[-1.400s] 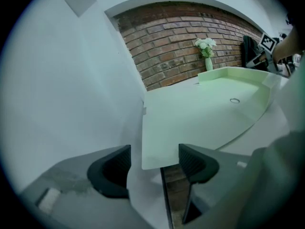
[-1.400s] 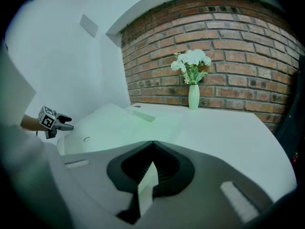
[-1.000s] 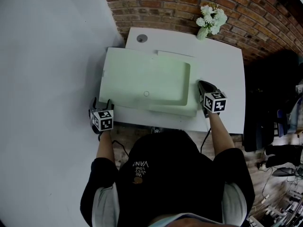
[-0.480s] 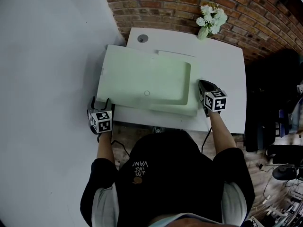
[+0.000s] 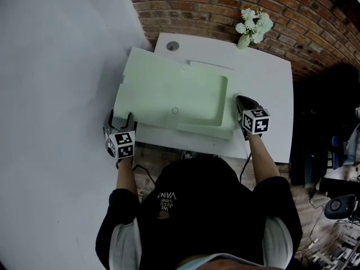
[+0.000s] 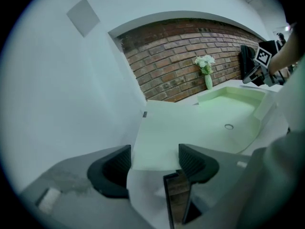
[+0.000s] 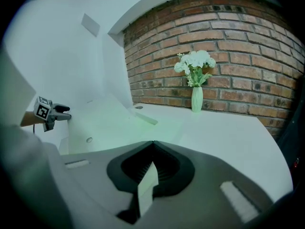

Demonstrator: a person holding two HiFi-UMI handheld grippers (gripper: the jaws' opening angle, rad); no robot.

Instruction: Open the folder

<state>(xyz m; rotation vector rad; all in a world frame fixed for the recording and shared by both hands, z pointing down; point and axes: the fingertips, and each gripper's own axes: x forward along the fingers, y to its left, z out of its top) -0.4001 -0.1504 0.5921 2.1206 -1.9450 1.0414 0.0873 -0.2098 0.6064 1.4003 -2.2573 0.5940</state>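
Left gripper (image 6: 153, 163): it sat at the near left corner of the folder (image 5: 198, 97), jaws spread wide; the corner of the cover (image 5: 151, 89) lay in the gap between them, unpinched.
Cover: it was swung out flat to the folder's left, pale green, with its left edge past the side of the table (image 5: 264, 75).
Folder: it lay open on the table, its tray-like body on the right half and a small round stud (image 5: 175, 111) near its front middle.
Hole (image 5: 172, 46): a round grey one in the table top, just behind the folder's far left corner.
Right gripper (image 7: 152, 143): it sat at the folder's right edge, jaw tips brought together on a pale strip of that edge standing between them.
Vase (image 7: 197, 99): it stood upright with white flowers, behind and to the right of the folder, against the brick wall (image 5: 197, 1).
Person: the sleeves and head were at the folder's near side, one arm to each gripper.
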